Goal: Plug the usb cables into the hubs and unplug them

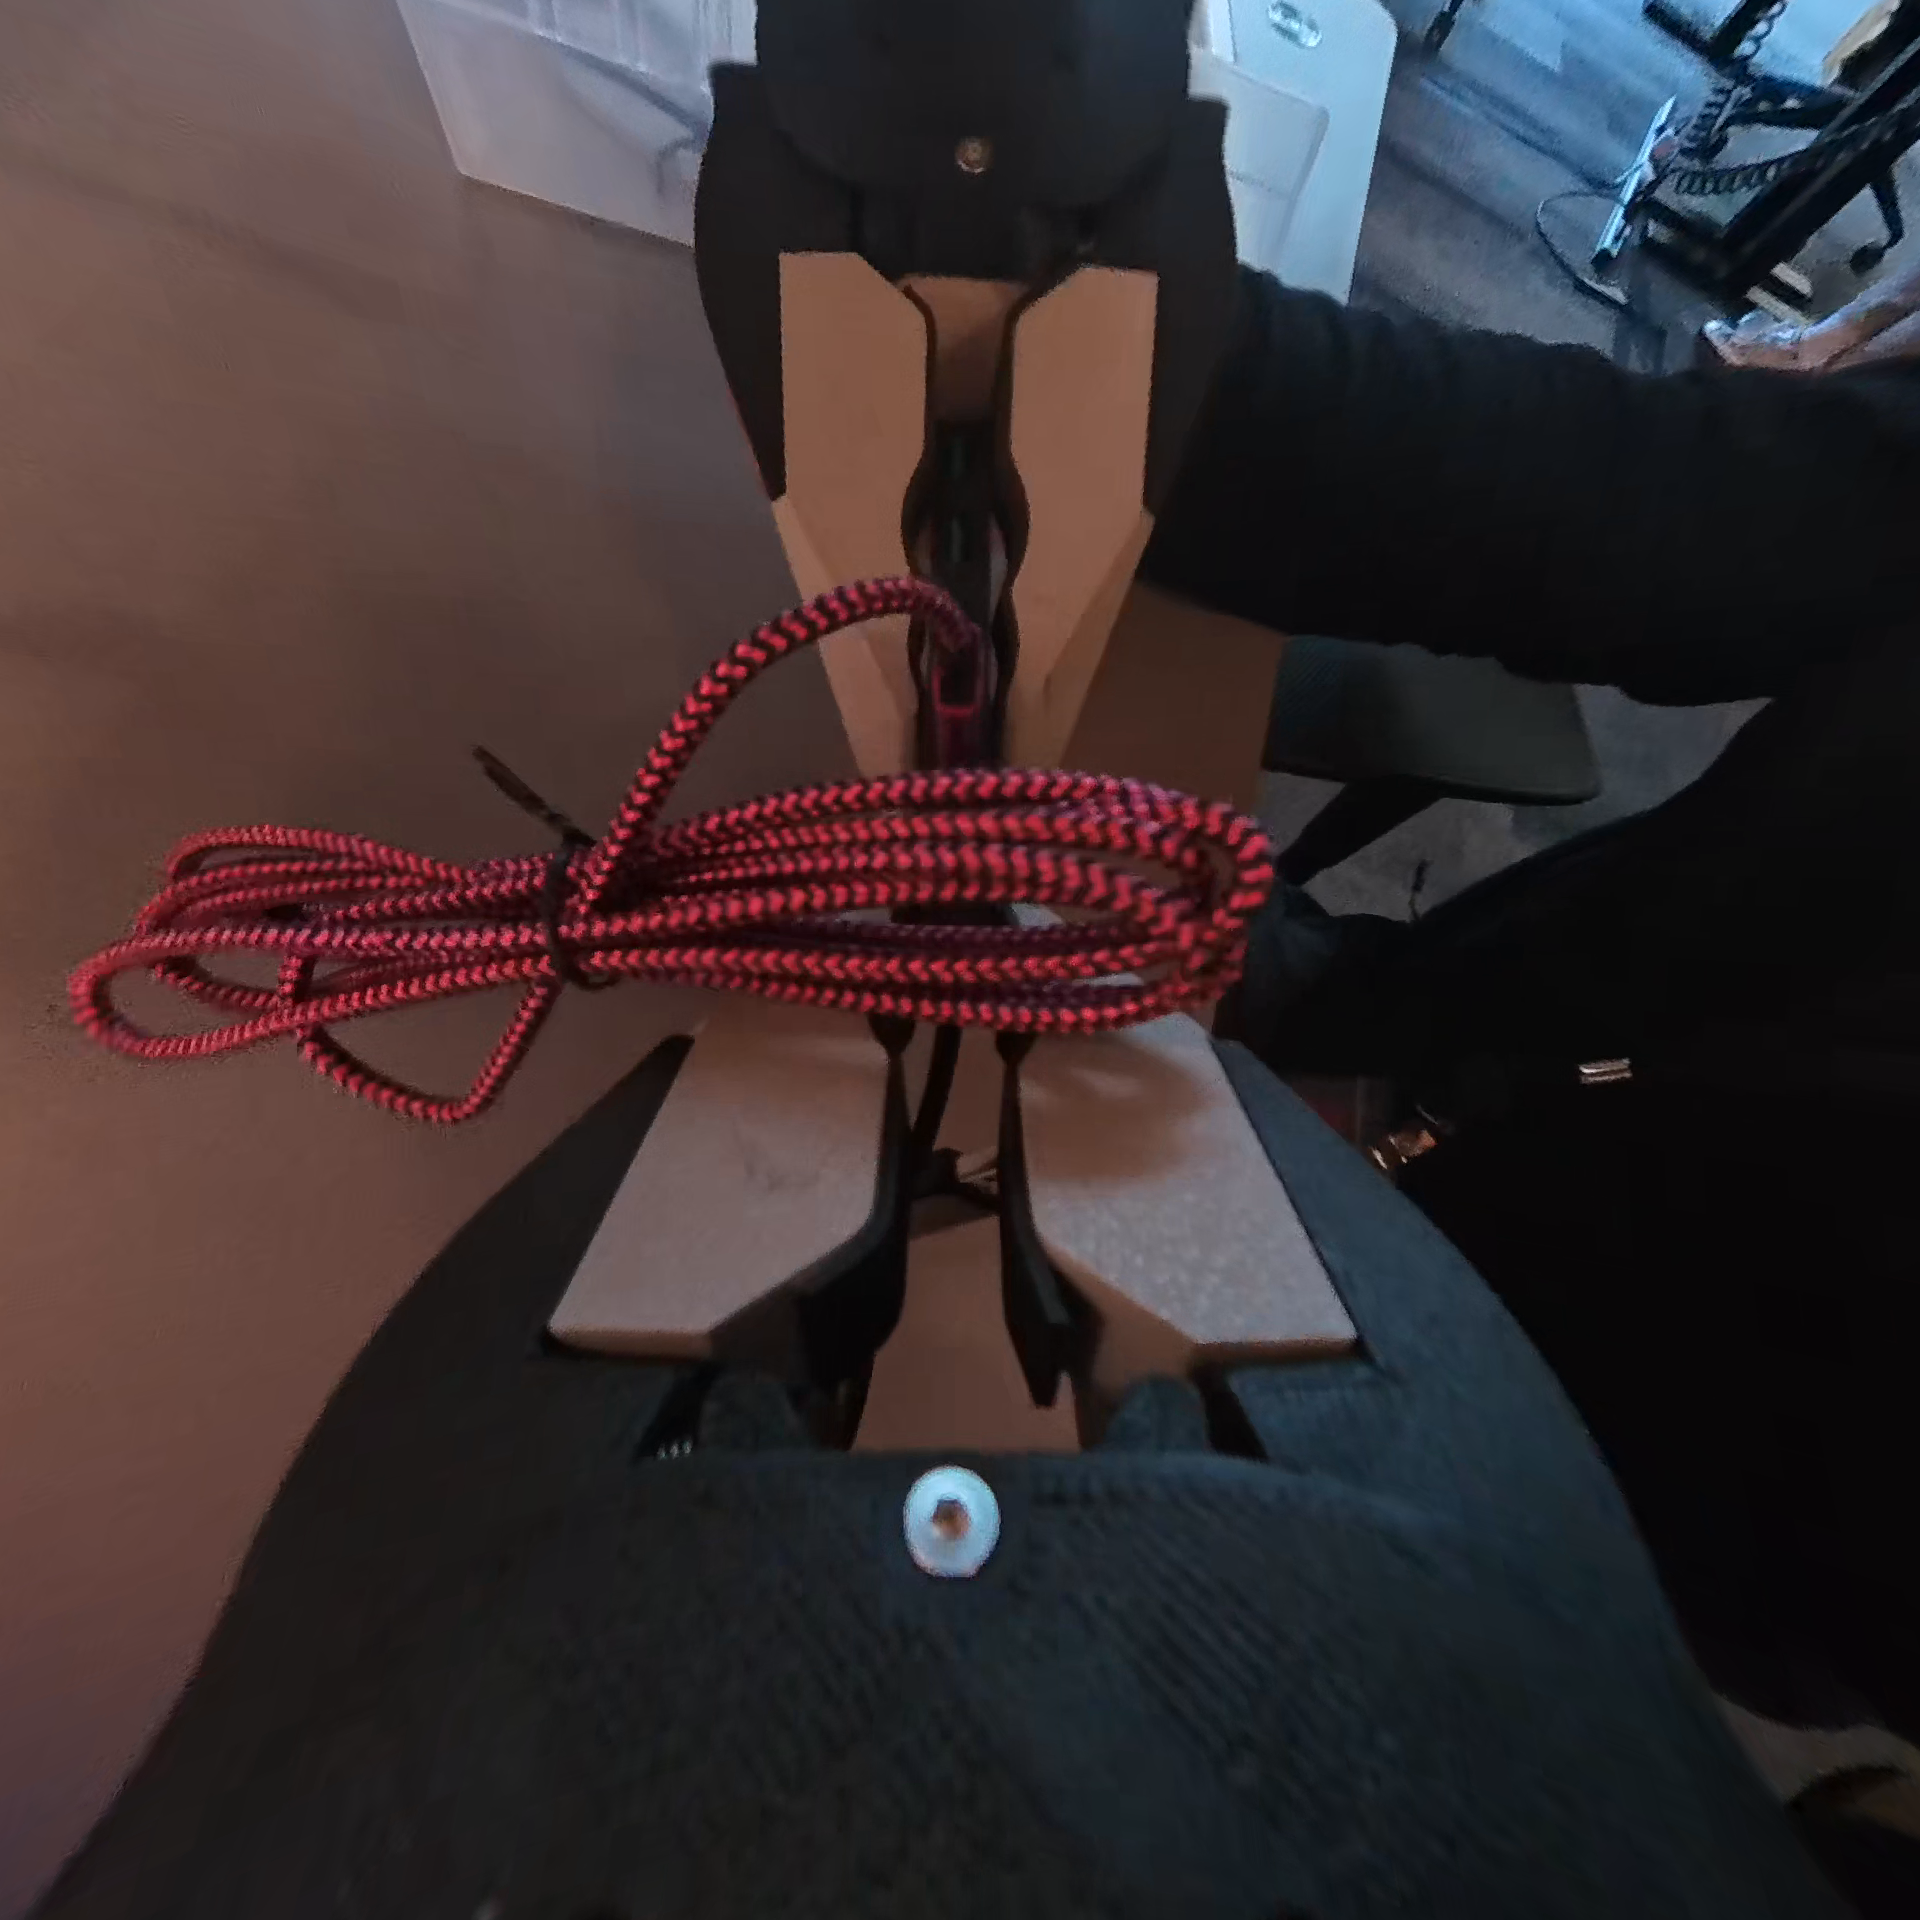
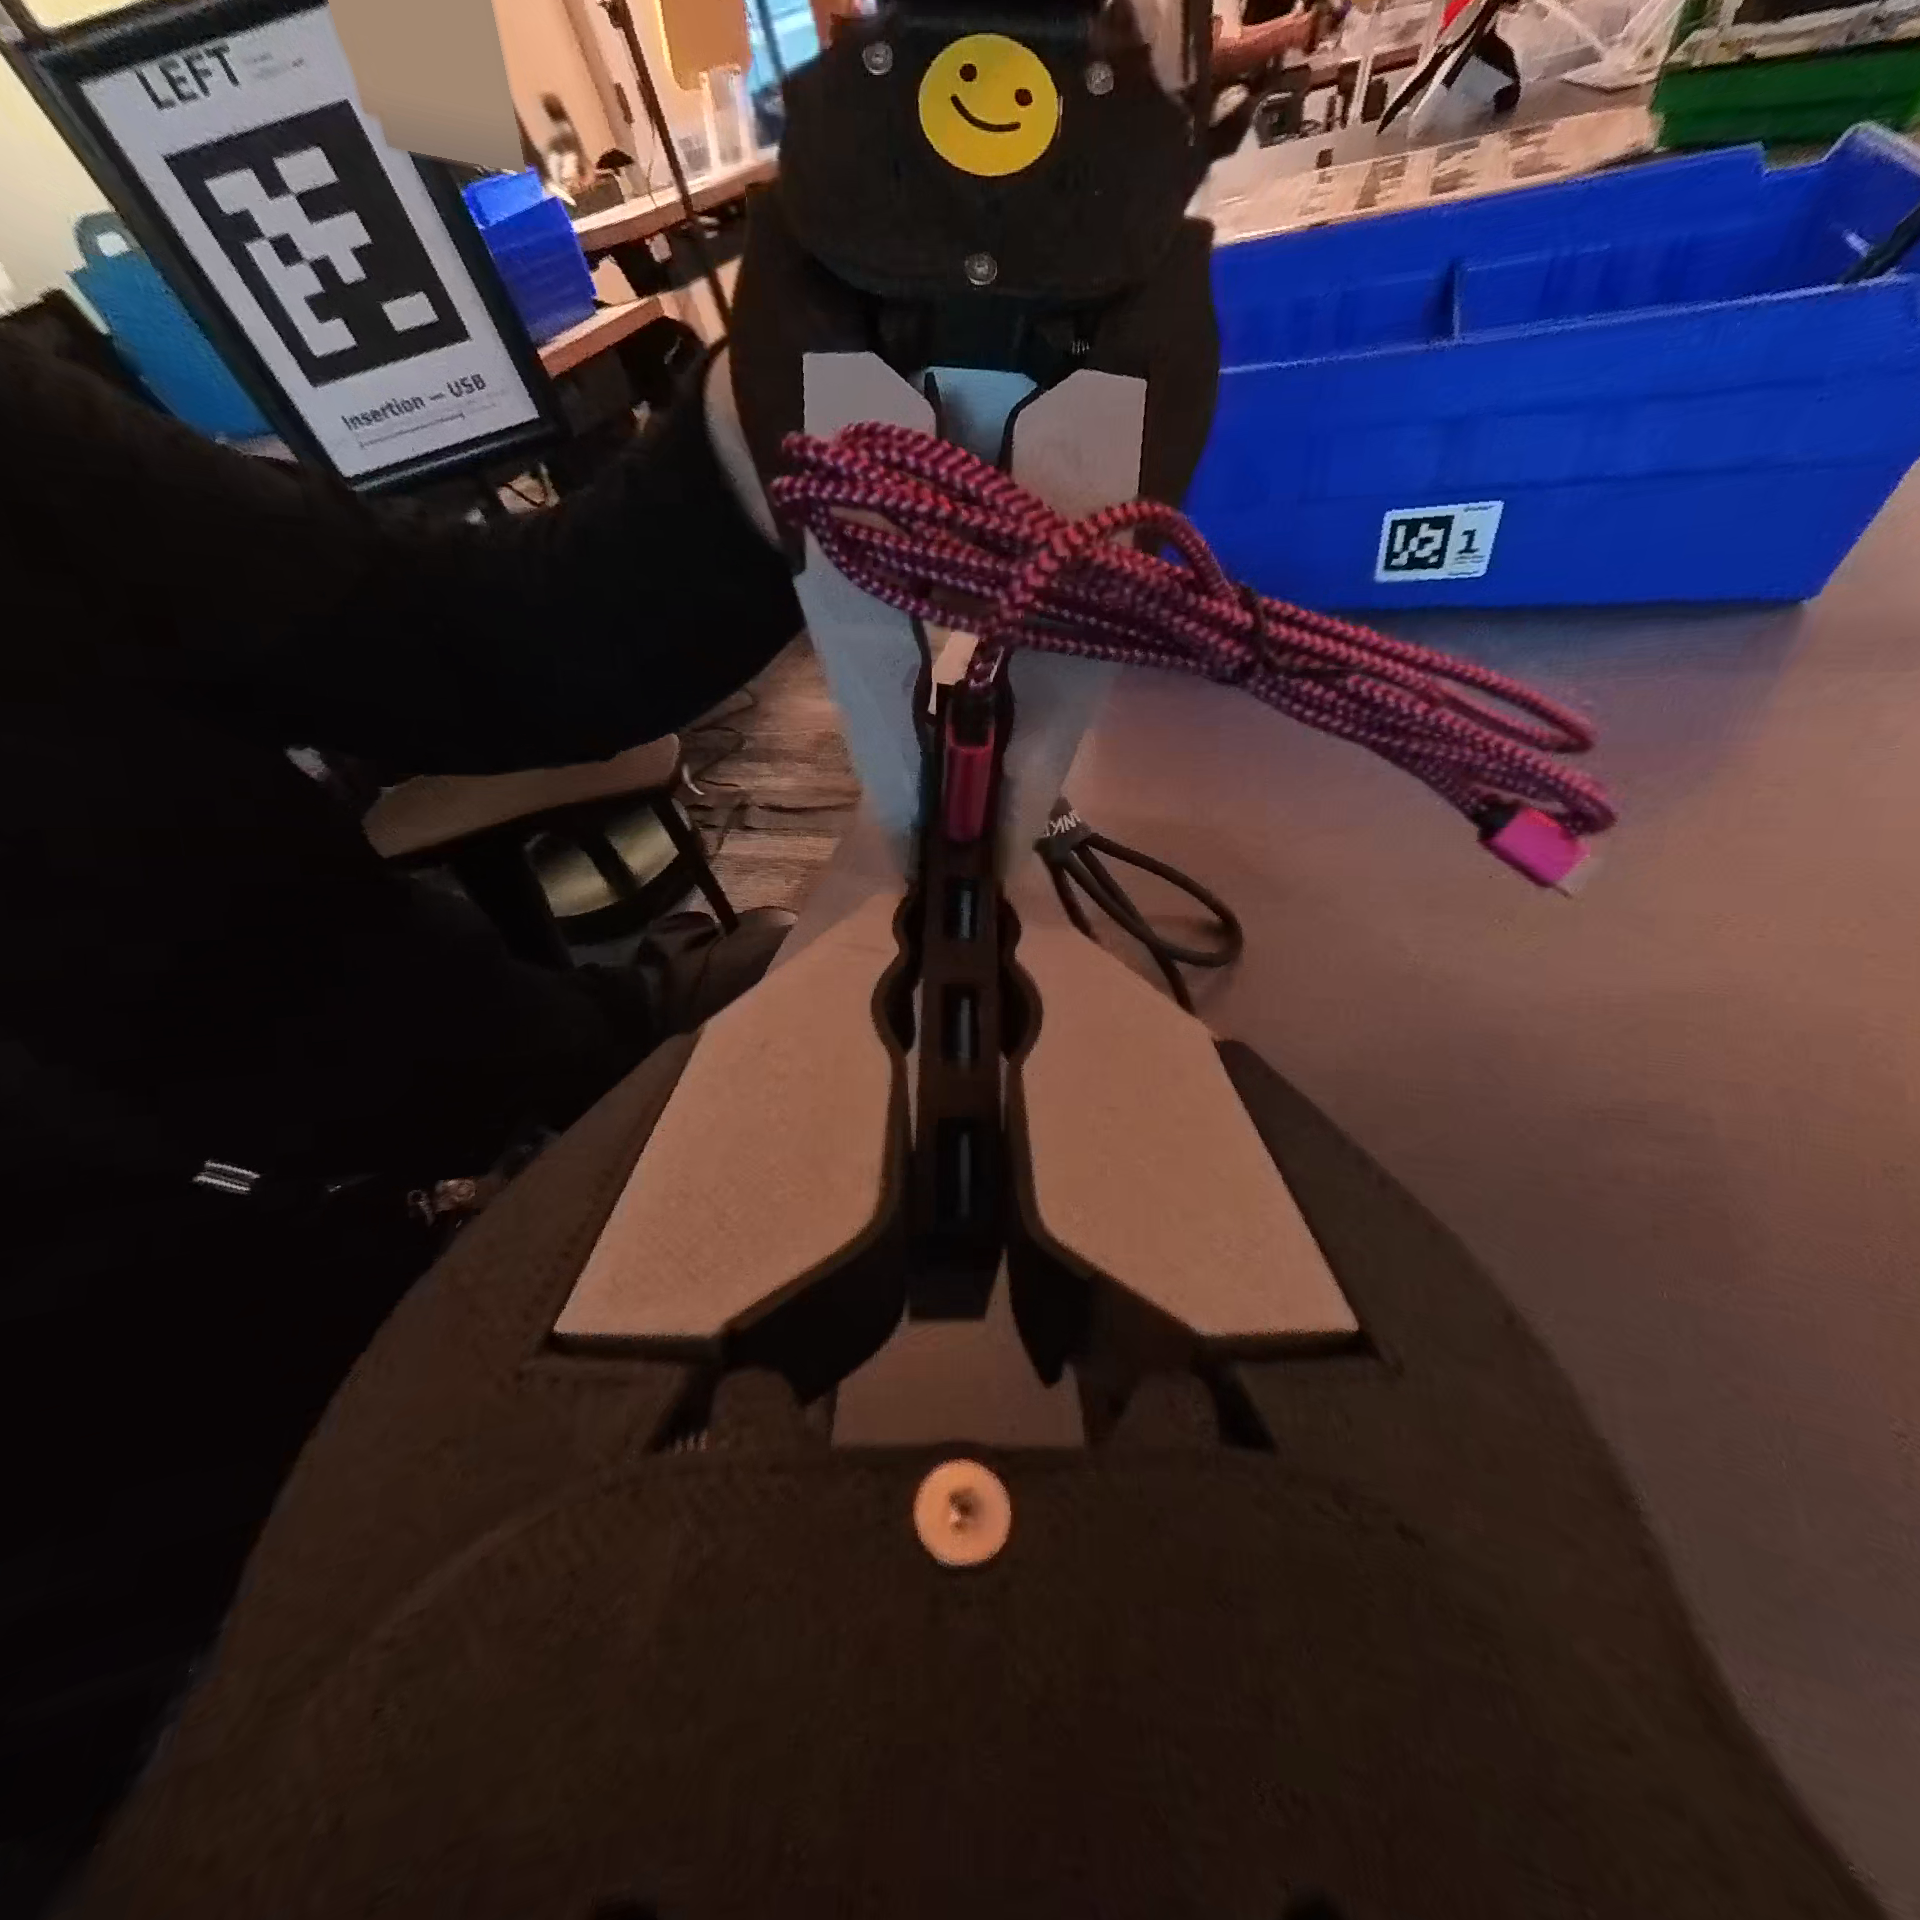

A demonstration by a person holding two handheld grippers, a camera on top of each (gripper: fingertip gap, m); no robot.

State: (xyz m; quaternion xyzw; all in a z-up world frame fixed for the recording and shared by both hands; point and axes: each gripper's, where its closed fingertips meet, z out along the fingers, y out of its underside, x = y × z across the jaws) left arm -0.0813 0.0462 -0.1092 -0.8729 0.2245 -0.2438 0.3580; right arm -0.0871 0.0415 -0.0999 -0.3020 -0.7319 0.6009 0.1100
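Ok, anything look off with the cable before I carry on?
Yes. The red braided cable is tied in a coil and draped across the left gripper, hiding its fingertips in the left wrist view. Its loose pink connector dangles in mid-air beside the hub held by the right gripper.

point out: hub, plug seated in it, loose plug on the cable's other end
hub (image 2: 958, 1101): right wrist view, port face between the fingers.
seated plug (image 2: 968, 779): right wrist view, pink shell.
loose plug (image 2: 1538, 854): right wrist view, pink housing, hanging free.
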